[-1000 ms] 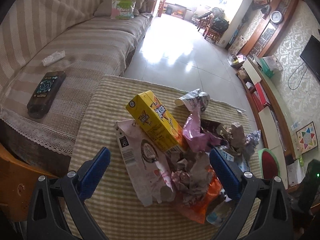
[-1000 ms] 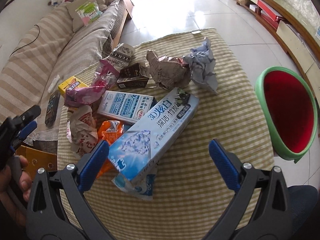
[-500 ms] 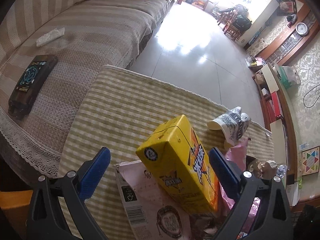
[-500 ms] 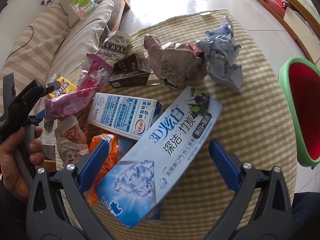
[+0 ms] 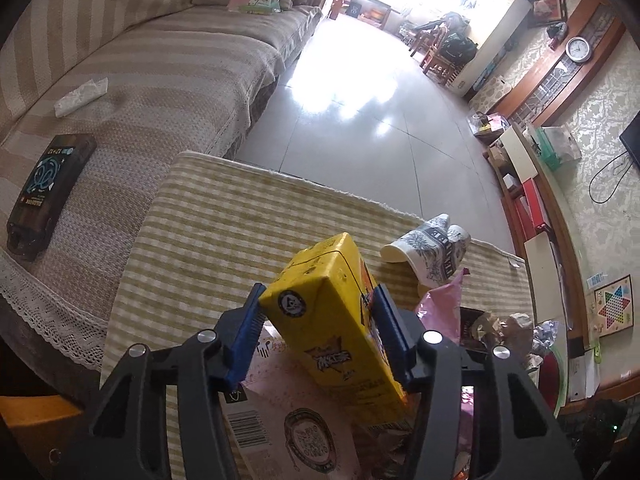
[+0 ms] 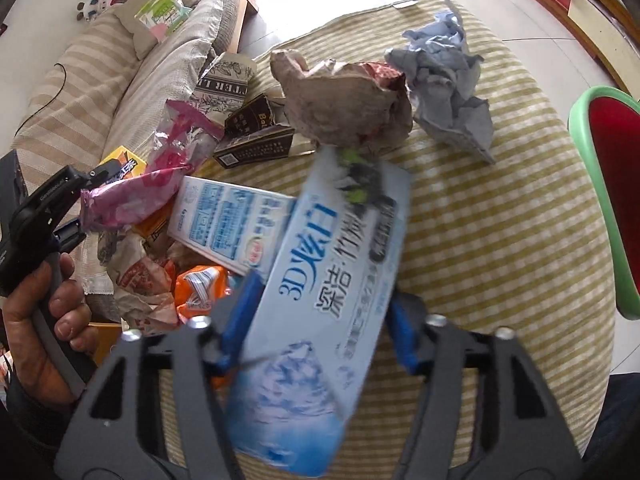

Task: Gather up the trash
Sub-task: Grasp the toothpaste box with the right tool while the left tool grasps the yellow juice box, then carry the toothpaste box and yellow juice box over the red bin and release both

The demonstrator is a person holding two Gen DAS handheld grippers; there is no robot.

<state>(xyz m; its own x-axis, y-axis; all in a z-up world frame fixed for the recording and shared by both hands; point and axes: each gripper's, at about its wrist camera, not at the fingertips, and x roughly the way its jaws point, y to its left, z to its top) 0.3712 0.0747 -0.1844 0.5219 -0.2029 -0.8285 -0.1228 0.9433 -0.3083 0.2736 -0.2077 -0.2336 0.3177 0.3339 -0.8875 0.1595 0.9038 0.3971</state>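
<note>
My left gripper [image 5: 318, 330] clamps the yellow carton [image 5: 336, 320] and my right gripper [image 6: 314, 320] the blurred, seemingly lifted toothpaste box [image 6: 320, 312], nothing visible in the red bin [image 6: 614, 184], most litter left on the worktop [image 6: 500, 216]

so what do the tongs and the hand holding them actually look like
Both tongs, left and right, have black plastic arms with triangular cut-outs and silver screw heads, tipped with blue ribbed pads. From the right wrist view, the left tool has a black body with small white lettering and a grey trigger. The left hand gripping it is bare, with a dark sleeve at the wrist.
</note>
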